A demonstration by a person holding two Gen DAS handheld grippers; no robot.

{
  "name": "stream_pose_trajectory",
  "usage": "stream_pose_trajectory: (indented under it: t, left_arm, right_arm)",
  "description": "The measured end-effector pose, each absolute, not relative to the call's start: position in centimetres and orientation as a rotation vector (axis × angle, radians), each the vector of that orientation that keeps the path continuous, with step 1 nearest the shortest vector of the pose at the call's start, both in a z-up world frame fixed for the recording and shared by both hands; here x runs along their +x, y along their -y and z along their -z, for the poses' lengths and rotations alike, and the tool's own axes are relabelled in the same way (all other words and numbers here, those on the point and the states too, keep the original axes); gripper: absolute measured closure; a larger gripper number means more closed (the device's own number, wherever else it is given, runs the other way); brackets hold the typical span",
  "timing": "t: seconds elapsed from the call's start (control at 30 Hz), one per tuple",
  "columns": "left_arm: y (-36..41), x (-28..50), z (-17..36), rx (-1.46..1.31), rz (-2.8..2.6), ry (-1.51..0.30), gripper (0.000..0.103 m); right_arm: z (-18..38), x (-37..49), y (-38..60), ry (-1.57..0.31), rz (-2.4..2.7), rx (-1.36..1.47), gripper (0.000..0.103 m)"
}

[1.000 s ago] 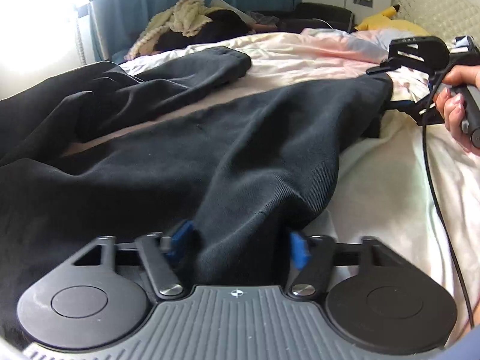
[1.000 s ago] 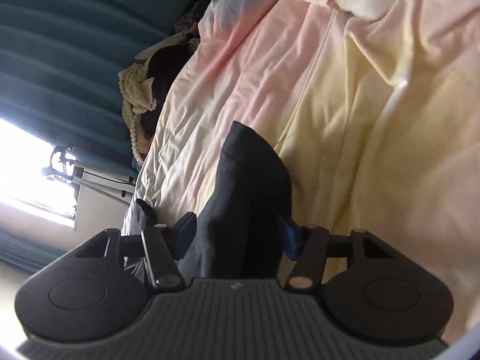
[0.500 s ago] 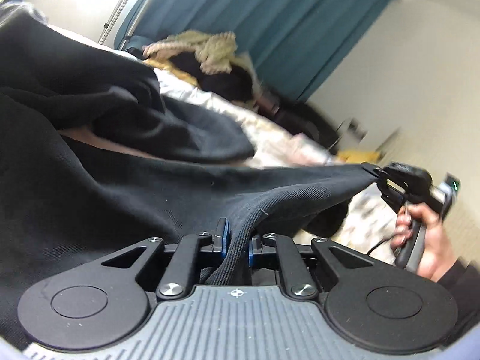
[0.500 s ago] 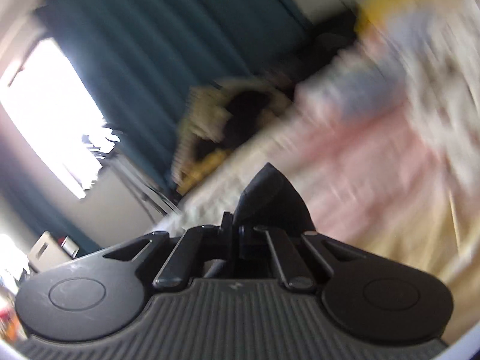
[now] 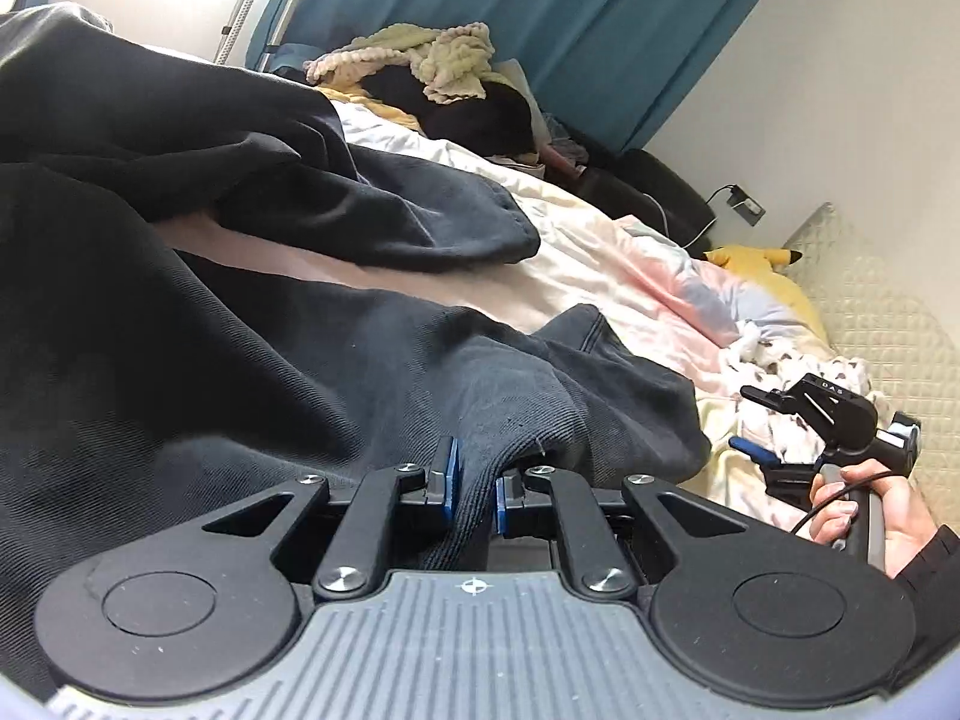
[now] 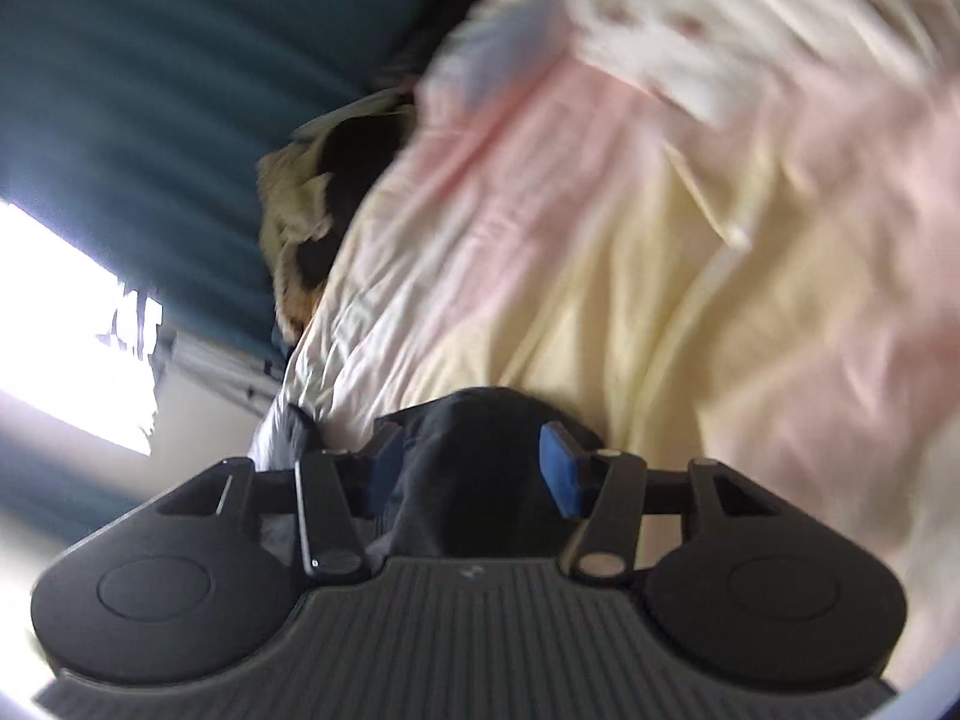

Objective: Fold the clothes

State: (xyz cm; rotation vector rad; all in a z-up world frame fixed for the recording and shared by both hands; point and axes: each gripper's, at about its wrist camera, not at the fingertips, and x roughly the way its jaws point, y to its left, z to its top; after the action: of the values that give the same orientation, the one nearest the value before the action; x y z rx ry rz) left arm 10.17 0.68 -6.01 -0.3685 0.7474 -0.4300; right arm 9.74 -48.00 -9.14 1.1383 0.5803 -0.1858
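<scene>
Left wrist view: left gripper (image 5: 471, 480) clamps a fold of the black garment (image 5: 270, 372), which lies across the bed (image 5: 600, 252); right gripper (image 5: 757, 423) (hand-held, at right) stands spread. Right wrist view (blurred): right gripper (image 6: 474, 462) wide apart, garment (image 6: 474, 480) between its fingers.

Daylit, window (image 6: 66, 324) blown out, right view perhaps motion-blurred, fisheye-bent edges

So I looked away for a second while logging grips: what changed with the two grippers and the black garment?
The right gripper opened, letting go of the black garment, whose corner dropped onto the bed. The left gripper stays clamped on the hem.
</scene>
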Motion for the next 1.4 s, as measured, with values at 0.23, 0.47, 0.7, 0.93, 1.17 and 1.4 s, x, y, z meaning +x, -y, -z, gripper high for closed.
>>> stream_pose_trajectory:
  t: [0.23, 0.47, 0.7, 0.93, 1.17, 1.4]
  left_arm:
    - [-1.0, 10.3, 6.4, -0.415, 0.401, -0.76, 0.089]
    - [-1.3, 9.5, 6.5, -0.418, 0.39, -0.776, 0.089]
    - [-0.9, 9.7, 6.9, -0.395, 0.381, -0.801, 0.088]
    - [-0.7, 9.7, 7.3, -0.374, 0.377, -0.805, 0.088]
    - [-0.7, 9.6, 7.3, -0.377, 0.372, -0.807, 0.087]
    - [-0.4, 9.8, 7.7, -0.357, 0.362, -0.822, 0.087]
  right_arm:
    - [11.0, 11.7, 47.1, -0.709, 0.212, 1.095, 0.046]
    - [9.9, 13.5, 46.5, -0.567, -0.001, 1.1, 0.055]
    - [9.2, 13.4, 45.5, -0.646, 0.119, 0.939, 0.055]
    - [10.8, 12.0, 46.2, -0.75, 0.149, 1.046, 0.055]
    - [12.6, 12.8, 46.0, -0.826, 0.133, 1.064, 0.056]
    - [11.8, 11.4, 45.3, -0.826, 0.124, 1.082, 0.051]
